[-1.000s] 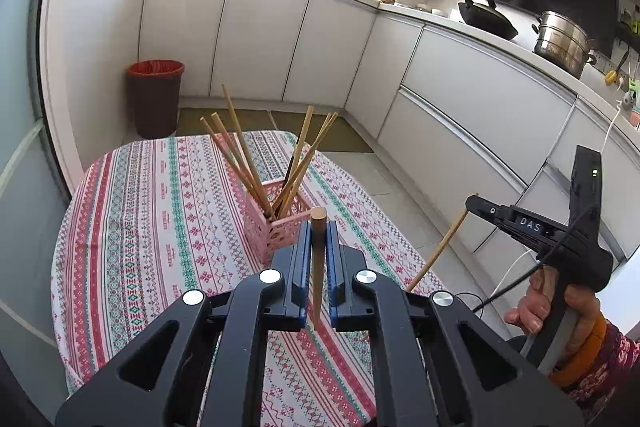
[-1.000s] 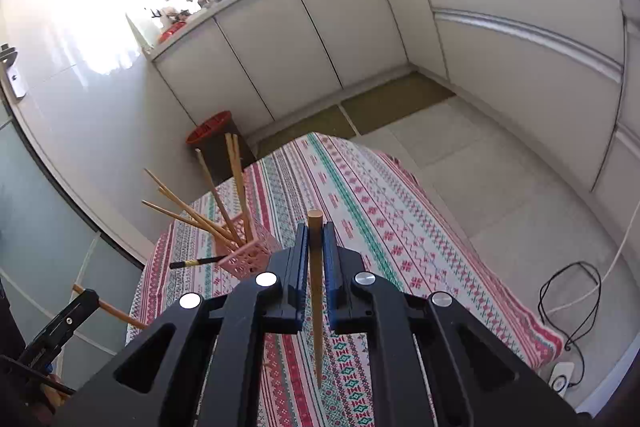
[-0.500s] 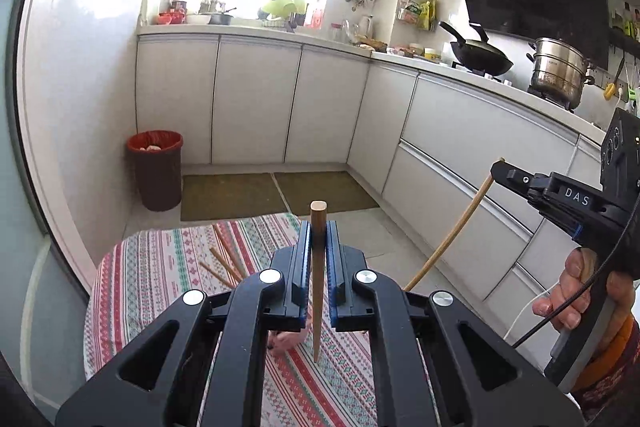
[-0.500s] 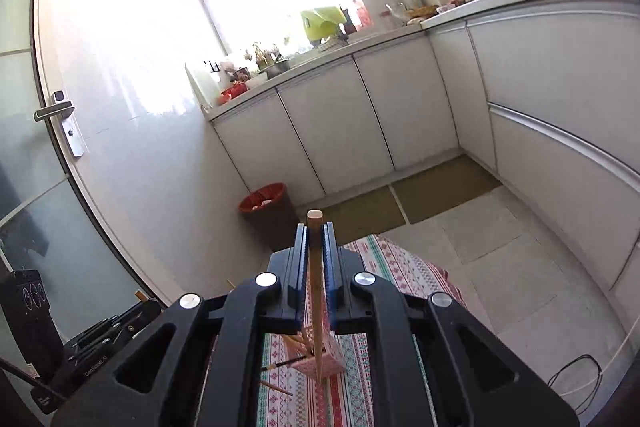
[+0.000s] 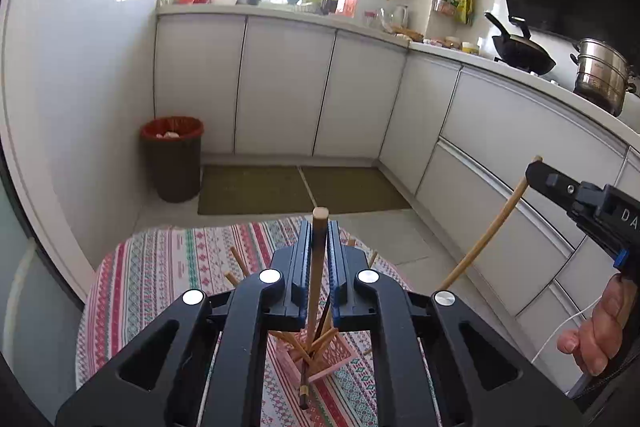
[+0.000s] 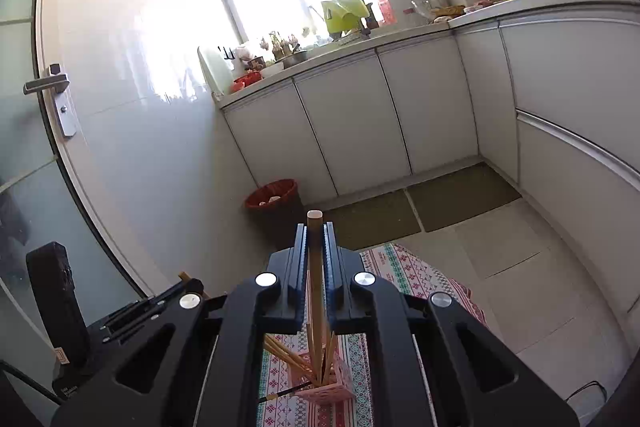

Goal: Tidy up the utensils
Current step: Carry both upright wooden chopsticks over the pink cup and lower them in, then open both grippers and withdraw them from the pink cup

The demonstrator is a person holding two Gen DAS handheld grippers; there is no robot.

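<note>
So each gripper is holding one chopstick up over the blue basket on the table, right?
Nearly. The basket is pink, not blue; the right wrist view shows it on the patterned tablecloth with chopsticks standing in it. The rest holds: the left gripper and right gripper each hold one chopstick above it.

A basket (image 5: 320, 359) of chopsticks (image 5: 316, 341) stands on the table (image 5: 160, 267), with a bin (image 5: 173, 157) beyond it on the floor before the cabinets (image 5: 280, 87).

left gripper (image 5: 319, 259) – jaws opening, chopstick between | right gripper (image 6: 315, 259) – clamped on chopstick
</note>
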